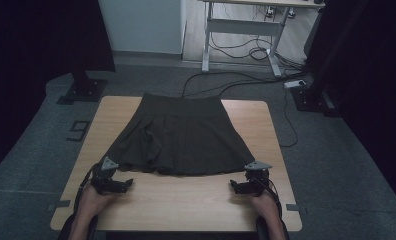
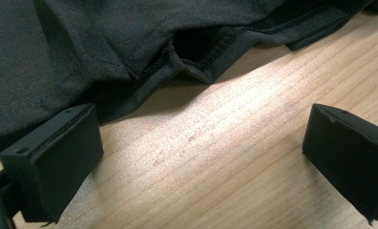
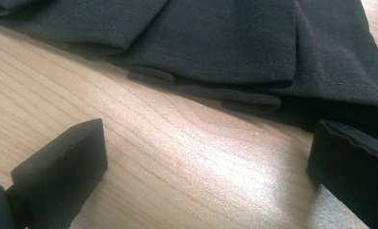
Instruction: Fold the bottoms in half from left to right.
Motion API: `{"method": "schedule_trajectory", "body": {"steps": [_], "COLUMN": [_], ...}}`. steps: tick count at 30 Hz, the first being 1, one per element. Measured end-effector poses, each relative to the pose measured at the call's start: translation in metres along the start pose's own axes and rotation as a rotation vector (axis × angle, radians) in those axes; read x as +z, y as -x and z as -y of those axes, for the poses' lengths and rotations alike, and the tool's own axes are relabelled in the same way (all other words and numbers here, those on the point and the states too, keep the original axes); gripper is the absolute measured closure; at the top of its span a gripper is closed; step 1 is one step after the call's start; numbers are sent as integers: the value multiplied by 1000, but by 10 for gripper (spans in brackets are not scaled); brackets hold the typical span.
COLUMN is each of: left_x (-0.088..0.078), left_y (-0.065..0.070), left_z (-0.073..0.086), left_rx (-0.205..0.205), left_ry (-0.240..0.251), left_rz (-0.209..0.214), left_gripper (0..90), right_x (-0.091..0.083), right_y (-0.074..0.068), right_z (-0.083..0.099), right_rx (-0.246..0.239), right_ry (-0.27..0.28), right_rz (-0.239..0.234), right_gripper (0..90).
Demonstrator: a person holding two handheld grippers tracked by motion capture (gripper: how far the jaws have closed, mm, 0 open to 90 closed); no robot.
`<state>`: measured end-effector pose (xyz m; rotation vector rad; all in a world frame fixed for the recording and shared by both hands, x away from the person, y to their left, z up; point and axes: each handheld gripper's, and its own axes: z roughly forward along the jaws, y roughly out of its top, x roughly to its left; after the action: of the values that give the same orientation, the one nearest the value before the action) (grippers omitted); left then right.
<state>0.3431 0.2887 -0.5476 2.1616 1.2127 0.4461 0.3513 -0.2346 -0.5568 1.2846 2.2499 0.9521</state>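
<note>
Dark skirt (image 1: 178, 135) flat on table (image 1: 186, 200); waistband dim; both tools (image 1: 120, 185) (image 1: 238, 186) spread, empty.

A dark pleated fabric skirt (image 1: 178, 135) lies on the pale wooden table (image 1: 186, 205), its hem just beyond both grippers' fingers (image 2: 58, 157), waistband farthest from them.

High view looks down; both gripper views closely share the skirt (image 1: 178, 135) hem.

Bare counter (image 1: 186, 200) runs between the left tool (image 1: 120, 185) and right tool (image 1: 240, 186), free to cross. Ahead, the skirt (image 1: 178, 135) hem lies across both paths, just beyond their wide-apart jaws; narrow bare strips flank it.
</note>
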Motion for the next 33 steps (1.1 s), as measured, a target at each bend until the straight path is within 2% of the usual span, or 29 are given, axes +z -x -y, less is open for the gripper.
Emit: {"method": "schedule_trajectory", "body": {"steps": [15,18,22,23,25,27,33], "left_x": [2,2,2,1,0,-2,-10], "left_y": [0,0,0,0,1,2,1], "left_z": [-2,-4,-6,-8,-9,-12,-27], "left_rx": [2,4,8,10,12,18,14], "left_ry": [0,-15,-32,-38,-39,-33,3], "left_rz": [2,7,14,20,19,22,27], "left_gripper": [0,0,0,6,7,7,2], "right_x": [0,0,0,-1,-1,-3,-11], "right_y": [1,1,-1,-3,-4,-4,-6], "right_z": [-1,-3,-6,-8,-9,-12,-26], "right_rx": [4,1,-10,-19,-17,-19,-1], "right_ry": [-3,-27,-47,-53,-54,-52,1], "right_rz": [-4,-4,-17,-37,-44,-46,-81], "right_gripper": [0,0,1,11,11,11,10]}}
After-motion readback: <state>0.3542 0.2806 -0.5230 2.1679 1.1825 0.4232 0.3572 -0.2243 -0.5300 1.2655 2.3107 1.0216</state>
